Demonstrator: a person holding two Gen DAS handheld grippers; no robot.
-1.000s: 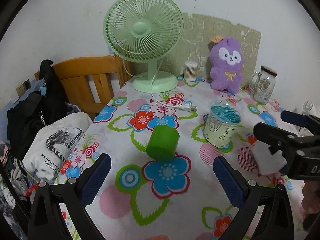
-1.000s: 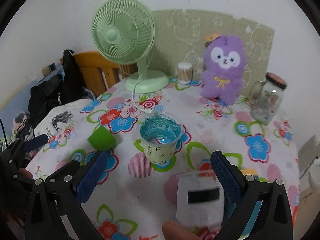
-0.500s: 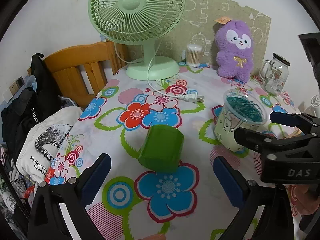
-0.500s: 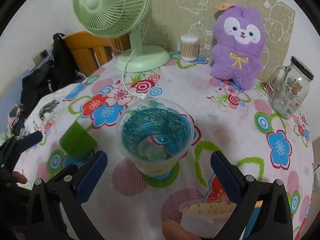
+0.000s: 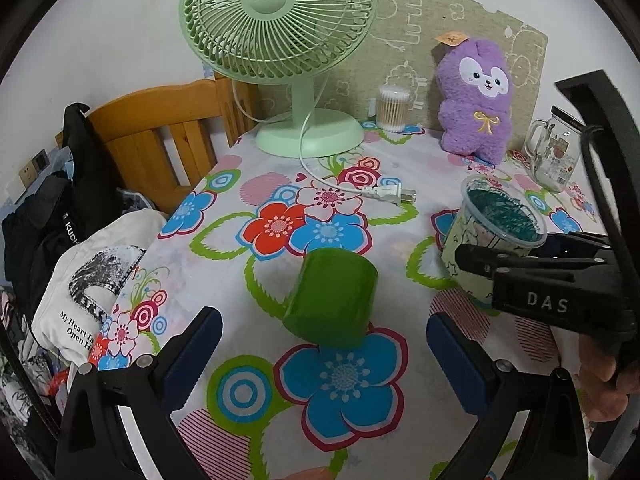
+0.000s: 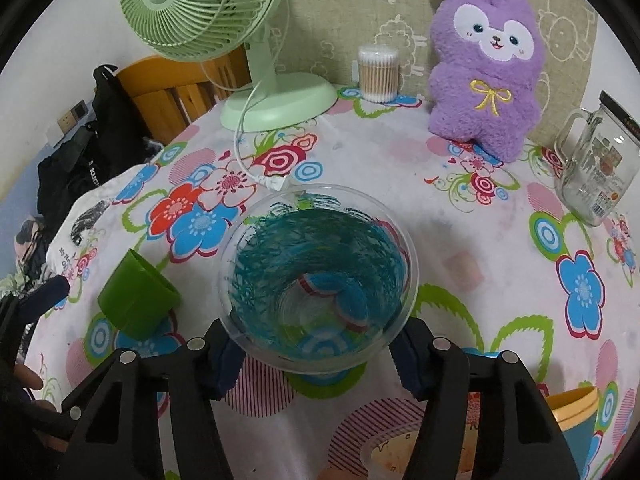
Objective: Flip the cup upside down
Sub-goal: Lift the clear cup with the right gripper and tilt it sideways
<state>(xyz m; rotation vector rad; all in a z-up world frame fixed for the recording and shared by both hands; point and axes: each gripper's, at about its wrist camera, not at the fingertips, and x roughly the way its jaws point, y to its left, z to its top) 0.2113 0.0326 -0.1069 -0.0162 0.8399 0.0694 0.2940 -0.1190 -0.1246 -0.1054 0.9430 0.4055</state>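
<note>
A clear plastic cup (image 6: 318, 280) scribbled with teal ink stands upright on the floral tablecloth; it also shows in the left wrist view (image 5: 496, 236). My right gripper (image 6: 318, 354) has a jaw on each side of the cup's lower wall, with the pads close against it. A green cup (image 5: 332, 298) lies tilted on the cloth, just ahead of my left gripper (image 5: 320, 354), which is open and empty. The green cup also shows in the right wrist view (image 6: 138, 300).
A green desk fan (image 5: 280, 20) with its cord and plug (image 5: 388, 193), a cotton swab jar (image 5: 394, 108), a purple plush (image 5: 478, 96) and a glass mug (image 5: 554, 152) stand at the back. A wooden chair (image 5: 160, 132) with clothes is left. Containers (image 6: 576, 412) sit near right.
Both grippers moved forward. The right gripper came up around the clear cup and its jaws narrowed onto it. The left gripper drew closer to the green cup and stayed open.
</note>
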